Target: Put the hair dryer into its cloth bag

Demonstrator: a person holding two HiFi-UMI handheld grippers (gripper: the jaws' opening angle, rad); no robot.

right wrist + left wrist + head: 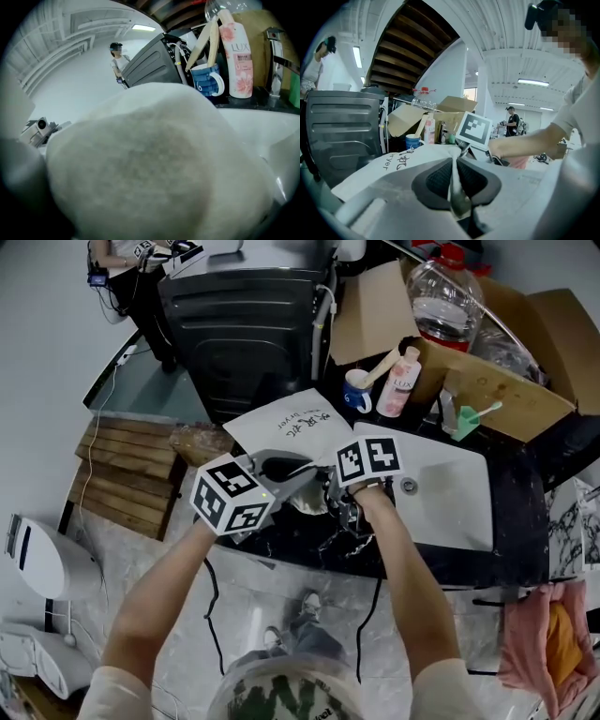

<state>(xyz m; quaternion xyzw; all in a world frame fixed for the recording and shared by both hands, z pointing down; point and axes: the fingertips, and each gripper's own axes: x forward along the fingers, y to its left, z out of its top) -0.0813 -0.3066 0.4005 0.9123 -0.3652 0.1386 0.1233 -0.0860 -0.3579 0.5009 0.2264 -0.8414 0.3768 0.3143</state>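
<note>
While the left gripper (453, 174) is pinching a thin fold of the cloth bag (279, 423) tight between its pads, the right gripper (339, 501) is meeting it just beside the front edge of the counter (441, 563); the right gripper's own view is being filled by a pale, blurred, rounded mass close to the lens, so no view is showing whether its jaws are apart or together. Most of the bag is lying flat on the counter beside the sink (450, 498), lettering up; a cream shape is sitting between the two grippers, and I am taking it to be the hair dryer (306, 502) at the bag's mouth, with a dark cord (349, 542) dangling below the edge; how far inside it is sitting I cannot tell. Doing this step well is calling for lifting the pinched hem up and away, so the mouth is gaping rather than collapsing; the right side should be feeding the body in first and gathering the cord after it, since the hanging loop is likely to snag on the counter lip.
</note>
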